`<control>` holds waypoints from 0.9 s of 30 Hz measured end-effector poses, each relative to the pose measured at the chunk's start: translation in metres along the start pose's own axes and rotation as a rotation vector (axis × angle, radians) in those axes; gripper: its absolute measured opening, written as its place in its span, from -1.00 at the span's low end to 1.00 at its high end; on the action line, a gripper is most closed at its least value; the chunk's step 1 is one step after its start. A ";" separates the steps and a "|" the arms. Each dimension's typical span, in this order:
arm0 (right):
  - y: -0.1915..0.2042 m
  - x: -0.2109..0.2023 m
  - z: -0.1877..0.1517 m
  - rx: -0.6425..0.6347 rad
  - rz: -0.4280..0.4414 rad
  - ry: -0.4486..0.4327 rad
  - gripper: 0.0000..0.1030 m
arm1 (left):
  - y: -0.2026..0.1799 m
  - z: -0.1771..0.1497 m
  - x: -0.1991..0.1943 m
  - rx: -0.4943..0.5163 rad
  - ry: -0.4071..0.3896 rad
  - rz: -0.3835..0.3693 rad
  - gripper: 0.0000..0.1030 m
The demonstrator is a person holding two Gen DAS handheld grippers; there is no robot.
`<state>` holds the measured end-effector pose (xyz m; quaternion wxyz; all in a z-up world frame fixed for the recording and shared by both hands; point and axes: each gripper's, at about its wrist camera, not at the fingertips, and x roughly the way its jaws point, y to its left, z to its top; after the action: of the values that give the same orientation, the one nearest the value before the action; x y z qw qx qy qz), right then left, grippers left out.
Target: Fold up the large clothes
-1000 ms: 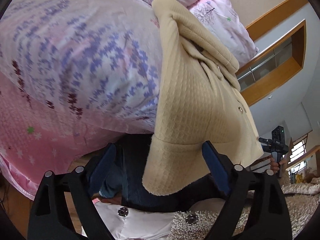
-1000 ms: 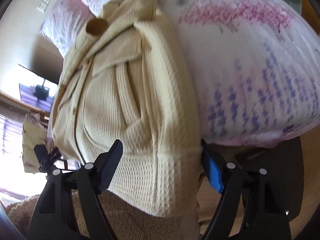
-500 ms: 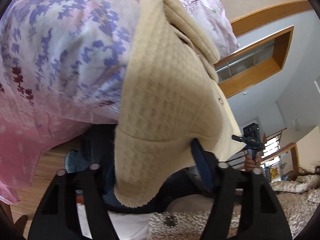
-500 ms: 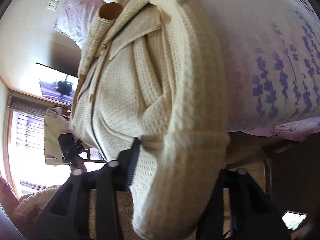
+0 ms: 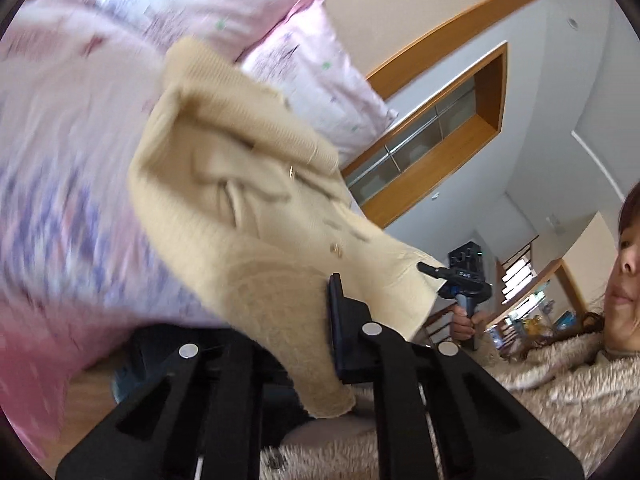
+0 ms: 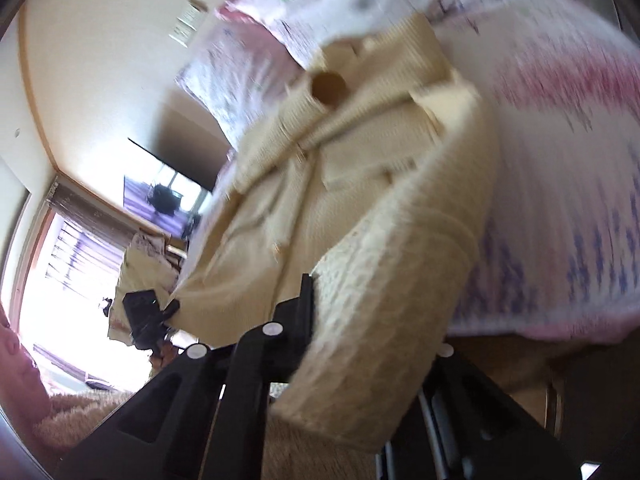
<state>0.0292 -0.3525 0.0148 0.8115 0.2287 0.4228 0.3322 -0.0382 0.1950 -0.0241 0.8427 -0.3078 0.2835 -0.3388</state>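
Between both clamped tools, cardigan (image 5: 240, 216) stretches collar-first up the bed (image 5: 60, 160).

Cardigan (image 5: 256, 216) blocks ahead; bedspread (image 5: 60, 152) just behind it.

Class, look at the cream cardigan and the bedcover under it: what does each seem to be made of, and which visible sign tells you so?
Cream cardigan: probably a thick waffle-knit, matte; its raised grid texture, ribbed cuff and fuzzy hem suggest soft yarn, though the fibre is unclear. Bedcover: seemingly thin, smooth woven cloth, cotton-like, with a flat printed pink and purple floral pattern; motion blur leaves the weave uncertain.
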 end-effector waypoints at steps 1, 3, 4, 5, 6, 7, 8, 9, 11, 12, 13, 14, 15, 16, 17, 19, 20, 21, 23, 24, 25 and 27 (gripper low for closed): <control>0.010 -0.004 0.009 -0.028 -0.002 -0.055 -0.85 | -0.006 0.010 0.001 0.025 -0.010 0.015 -0.80; 0.024 -0.010 0.024 -0.061 0.000 -0.141 -0.85 | -0.013 0.026 0.003 0.053 -0.036 0.038 -0.80; 0.028 -0.016 0.030 -0.081 -0.005 -0.175 -0.85 | -0.018 0.036 0.003 0.063 -0.053 0.047 -0.80; 0.035 -0.020 0.038 -0.105 -0.018 -0.228 -0.85 | -0.020 0.043 0.001 0.073 -0.073 0.060 -0.80; 0.038 -0.024 0.044 -0.121 -0.029 -0.262 -0.85 | -0.024 0.056 0.002 0.084 -0.098 0.075 -0.80; 0.044 -0.026 0.054 -0.143 -0.043 -0.313 -0.85 | -0.028 0.066 0.003 0.094 -0.118 0.087 -0.80; 0.046 -0.026 0.062 -0.147 -0.042 -0.343 -0.85 | -0.031 0.081 0.005 0.106 -0.139 0.110 -0.80; 0.048 -0.026 0.070 -0.150 -0.039 -0.369 -0.85 | -0.032 0.089 0.006 0.111 -0.154 0.129 -0.81; 0.050 -0.023 0.090 -0.161 -0.053 -0.425 -0.85 | -0.032 0.112 0.012 0.112 -0.173 0.152 -0.81; 0.049 -0.022 0.097 -0.161 -0.058 -0.441 -0.85 | -0.032 0.125 0.017 0.121 -0.185 0.174 -0.81; 0.049 -0.018 0.107 -0.158 -0.062 -0.461 -0.85 | -0.030 0.136 0.022 0.127 -0.192 0.189 -0.81; 0.048 -0.014 0.117 -0.154 -0.067 -0.478 -0.85 | -0.030 0.148 0.026 0.133 -0.198 0.203 -0.81; 0.048 -0.010 0.129 -0.150 -0.074 -0.489 -0.85 | -0.029 0.163 0.033 0.147 -0.208 0.224 -0.81; 0.048 -0.006 0.136 -0.149 -0.080 -0.496 -0.85 | -0.028 0.174 0.039 0.158 -0.214 0.235 -0.81; 0.049 -0.003 0.144 -0.145 -0.085 -0.506 -0.85 | -0.029 0.183 0.043 0.166 -0.218 0.243 -0.81; 0.051 0.004 0.166 -0.133 -0.094 -0.526 -0.85 | -0.028 0.206 0.055 0.181 -0.225 0.262 -0.81; 0.051 0.008 0.177 -0.123 -0.095 -0.535 -0.85 | -0.026 0.217 0.061 0.183 -0.226 0.269 -0.81; 0.051 0.014 0.185 -0.115 -0.099 -0.540 -0.85 | -0.024 0.232 0.069 0.185 -0.228 0.282 -0.81; 0.050 0.025 0.211 -0.091 -0.114 -0.551 -0.85 | -0.019 0.253 0.080 0.185 -0.230 0.300 -0.81; 0.047 0.033 0.226 -0.070 -0.123 -0.556 -0.85 | -0.014 0.271 0.090 0.193 -0.242 0.314 -0.81; 0.044 0.038 0.235 -0.057 -0.129 -0.560 -0.85 | -0.011 0.278 0.095 0.193 -0.243 0.322 -0.81; 0.033 0.057 0.257 -0.020 -0.164 -0.557 -0.85 | 0.004 0.302 0.114 0.178 -0.237 0.347 -0.81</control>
<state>0.2572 -0.3115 0.1444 0.9227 0.2682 0.1977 0.1940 0.2403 0.2114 0.1384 0.9396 -0.2164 0.2003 -0.1739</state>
